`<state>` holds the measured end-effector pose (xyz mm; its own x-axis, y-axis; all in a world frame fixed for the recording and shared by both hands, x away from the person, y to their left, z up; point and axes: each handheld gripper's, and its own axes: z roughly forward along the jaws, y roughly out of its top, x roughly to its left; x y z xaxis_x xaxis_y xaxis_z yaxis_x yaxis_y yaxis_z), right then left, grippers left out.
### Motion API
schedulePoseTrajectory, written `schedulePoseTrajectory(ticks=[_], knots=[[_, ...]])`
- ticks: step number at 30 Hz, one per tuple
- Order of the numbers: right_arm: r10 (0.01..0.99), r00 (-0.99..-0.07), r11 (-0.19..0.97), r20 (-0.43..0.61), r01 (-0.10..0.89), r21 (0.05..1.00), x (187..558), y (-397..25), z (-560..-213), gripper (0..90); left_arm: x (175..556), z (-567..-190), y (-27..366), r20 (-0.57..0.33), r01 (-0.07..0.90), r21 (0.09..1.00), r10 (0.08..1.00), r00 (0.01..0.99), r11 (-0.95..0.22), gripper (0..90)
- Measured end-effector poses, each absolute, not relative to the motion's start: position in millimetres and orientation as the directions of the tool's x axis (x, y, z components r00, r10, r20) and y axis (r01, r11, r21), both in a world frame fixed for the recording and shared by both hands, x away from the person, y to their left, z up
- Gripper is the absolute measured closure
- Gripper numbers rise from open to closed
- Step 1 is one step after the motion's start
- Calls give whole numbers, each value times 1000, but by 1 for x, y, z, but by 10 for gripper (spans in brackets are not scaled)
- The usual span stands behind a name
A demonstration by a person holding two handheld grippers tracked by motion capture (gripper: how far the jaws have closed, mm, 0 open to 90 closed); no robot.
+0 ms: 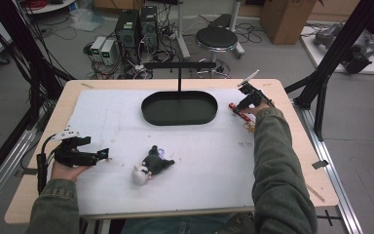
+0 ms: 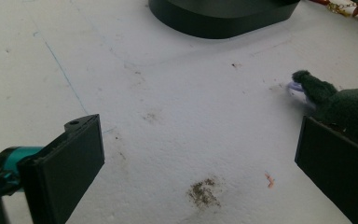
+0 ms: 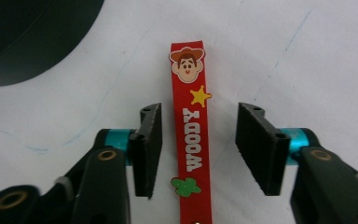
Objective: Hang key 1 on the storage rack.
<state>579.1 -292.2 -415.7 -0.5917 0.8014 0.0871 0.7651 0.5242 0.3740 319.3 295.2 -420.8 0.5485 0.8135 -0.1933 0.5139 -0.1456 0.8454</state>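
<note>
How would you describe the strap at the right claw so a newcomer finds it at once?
Start at the black oval tray on the white mat; look just to its right, where the right claw stands open around a flat strap. It is bright red, printed WOODY with a cowboy face.

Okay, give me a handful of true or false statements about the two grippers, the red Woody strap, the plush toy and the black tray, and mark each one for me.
1. The right gripper has its jaws open on either side of the red Woody strap. True.
2. The strap lies inside the black tray. False: it lies on the white mat beside the tray.
3. The left gripper is shut on the plush toy. False: its jaws stand wide apart over bare mat, with the toy off to one side.
4. The plush toy lies on the mat, outside the tray. True.
5. The strap is clamped tight. False: gaps show on both sides of it.
</note>
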Motion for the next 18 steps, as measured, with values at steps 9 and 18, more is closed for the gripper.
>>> schedulePoseTrajectory(ticks=[9,18], knots=[[822,-569,526,24,775,351,576,-285,-414,749,320,-421,294,-196,516,843,808,556,-151,17],[845,-527,450,93,794,409,563,-297,-387,750,319,-420,294,-200,508,848,798,568,-149,17]])
